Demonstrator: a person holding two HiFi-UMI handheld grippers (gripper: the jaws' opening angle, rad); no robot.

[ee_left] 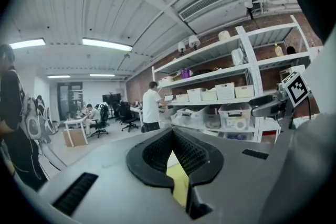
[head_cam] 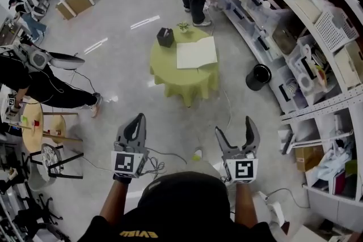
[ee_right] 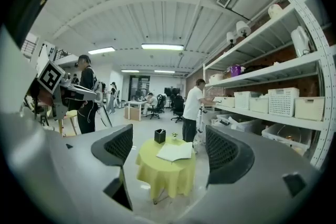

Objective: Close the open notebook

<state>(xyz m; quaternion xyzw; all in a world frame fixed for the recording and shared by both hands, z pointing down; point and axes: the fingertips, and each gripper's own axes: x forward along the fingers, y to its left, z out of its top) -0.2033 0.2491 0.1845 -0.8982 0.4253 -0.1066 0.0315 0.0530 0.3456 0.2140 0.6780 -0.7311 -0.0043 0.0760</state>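
Now | L gripper (head_cam: 139, 118) jaws together | R gripper (head_cam: 233, 125) wide, empty | notebook (head_cam: 197, 54) open on yellow table (head_cam: 170, 73), well ahead

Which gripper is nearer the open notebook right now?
Right, slightly. The right gripper is short of the table, pointing at the notebook; the left gripper is equally far back but further to the side.

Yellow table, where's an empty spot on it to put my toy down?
The table is bare on its left side, between the black box and the near edge, beside the open notebook. The far side is crowded: the box, the little plant and the notebook's top sit close together.
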